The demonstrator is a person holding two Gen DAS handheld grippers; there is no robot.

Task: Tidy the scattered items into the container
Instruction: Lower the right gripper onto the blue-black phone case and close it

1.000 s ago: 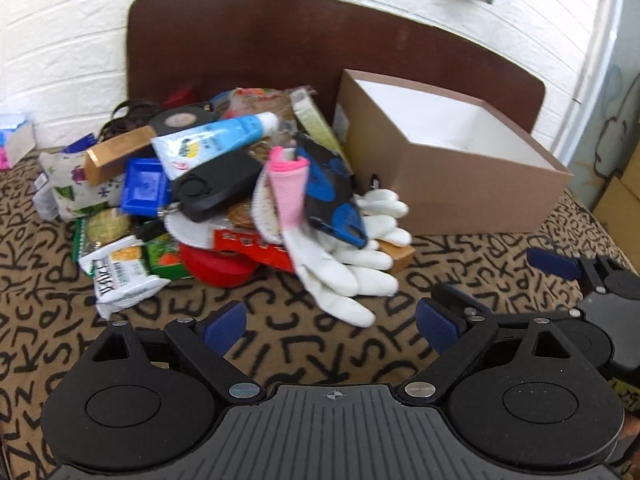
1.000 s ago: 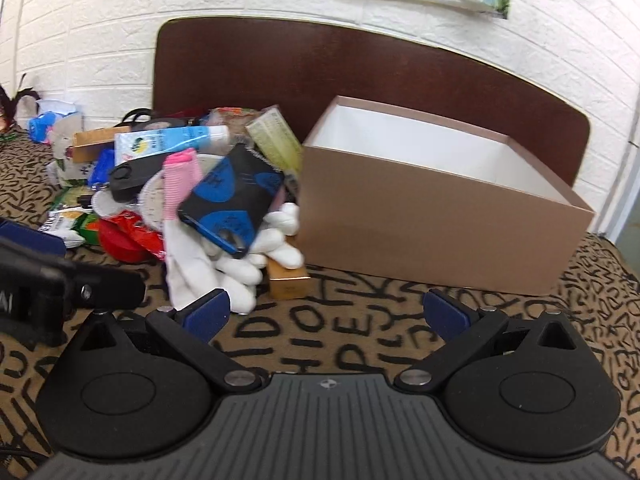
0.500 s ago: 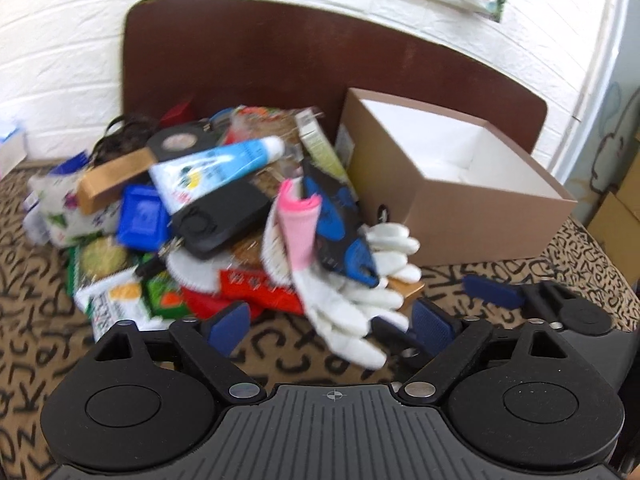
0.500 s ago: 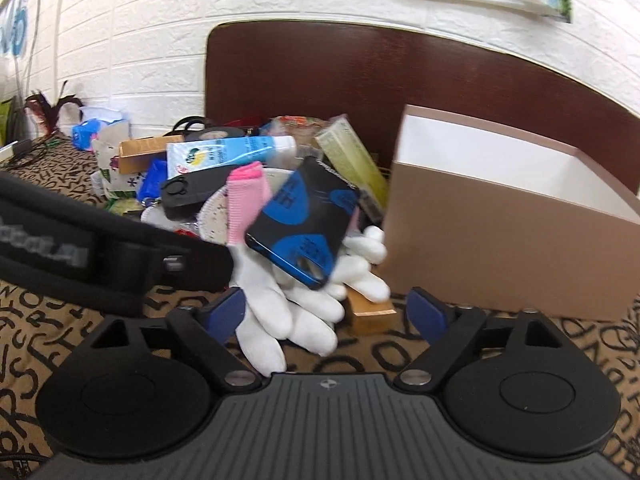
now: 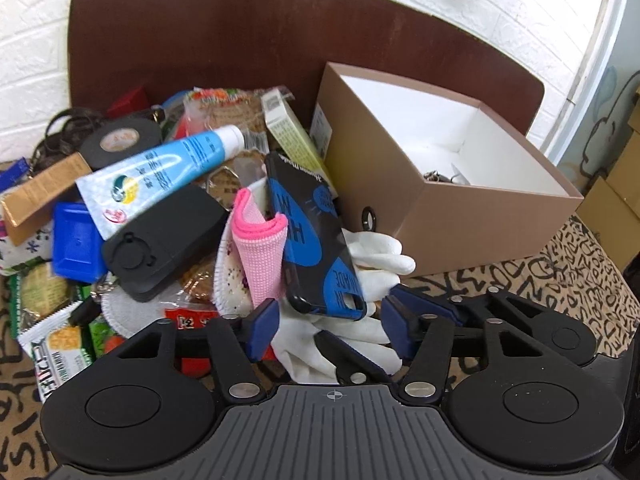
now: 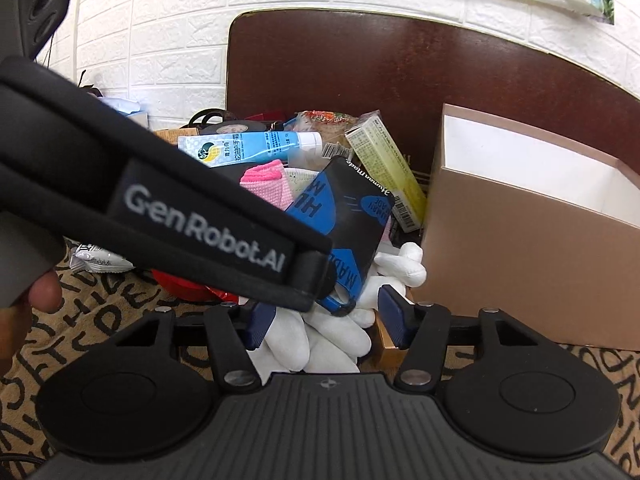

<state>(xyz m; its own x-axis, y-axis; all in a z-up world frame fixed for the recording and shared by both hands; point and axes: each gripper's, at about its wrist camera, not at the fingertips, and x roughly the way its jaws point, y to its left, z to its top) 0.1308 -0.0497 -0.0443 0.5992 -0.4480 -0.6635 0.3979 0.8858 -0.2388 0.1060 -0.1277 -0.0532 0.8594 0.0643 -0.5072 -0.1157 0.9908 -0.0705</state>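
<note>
Both wrist cameras are looking steeply down from close range, left of the cardboard box, both sharing the phone case beside it.

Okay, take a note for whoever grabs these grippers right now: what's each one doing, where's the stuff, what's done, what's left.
Left gripper: jaws have just been closing, either side of the white gloves, no grip yet.
Right gripper: jaws also closing around the same gloves, nothing held.
The pile lies left of the brown box: phone case on the gloves, blue tube, pink cloth, black pouch, snack packets.
Done: only something small in the box.
Left: nearly the whole pile.
</note>
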